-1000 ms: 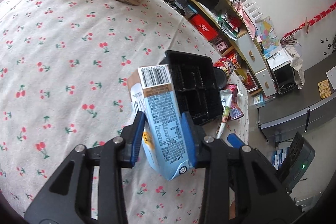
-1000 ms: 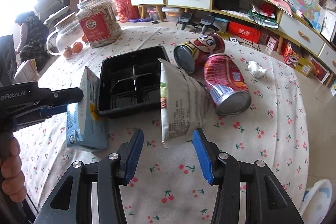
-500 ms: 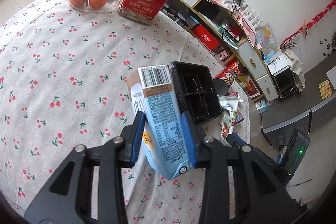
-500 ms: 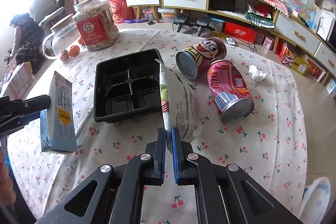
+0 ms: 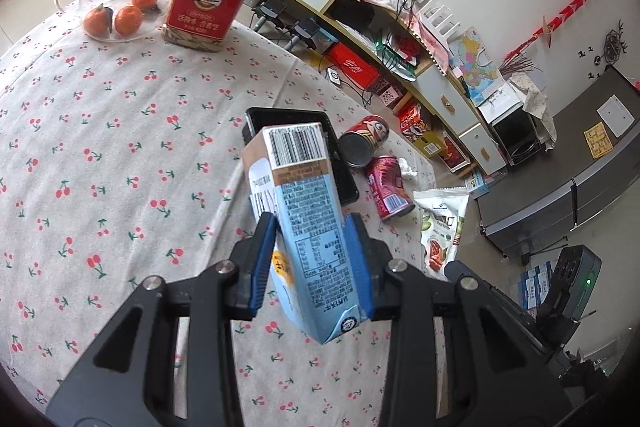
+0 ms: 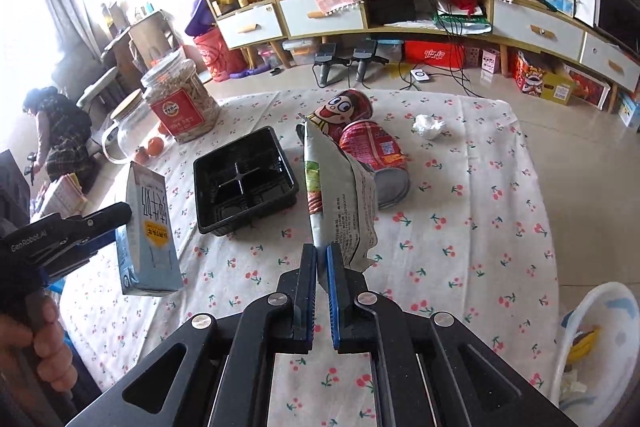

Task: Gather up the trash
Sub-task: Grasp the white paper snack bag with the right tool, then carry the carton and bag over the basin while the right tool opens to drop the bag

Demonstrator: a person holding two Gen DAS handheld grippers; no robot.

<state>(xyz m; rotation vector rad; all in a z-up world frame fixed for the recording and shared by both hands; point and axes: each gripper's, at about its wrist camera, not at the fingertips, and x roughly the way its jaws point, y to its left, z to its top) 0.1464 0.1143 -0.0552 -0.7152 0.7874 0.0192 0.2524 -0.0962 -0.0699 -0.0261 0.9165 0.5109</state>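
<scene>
Cherry-print tablecloth (image 6: 460,227), milk carton (image 6: 149,235) upright, snack bag (image 6: 340,203) pointing away

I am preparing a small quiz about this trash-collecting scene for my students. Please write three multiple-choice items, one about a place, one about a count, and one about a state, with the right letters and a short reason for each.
1. Where is the black tray?
A. on the cherry-print tablecloth
B. on the floor
C. inside the glass jug

2. How many drink cans lie on the table?
A. one
B. two
C. four

3. What does the right gripper hold?
A. nothing
B. the milk carton
C. the snack bag

Answers:
1 A, the tray rests on the cloth beside the cans.
2 B, a cartoon-face can and a red one lie together.
3 C, its jaws pinch the bag's lower edge; the left gripper clamps the carton.
</scene>
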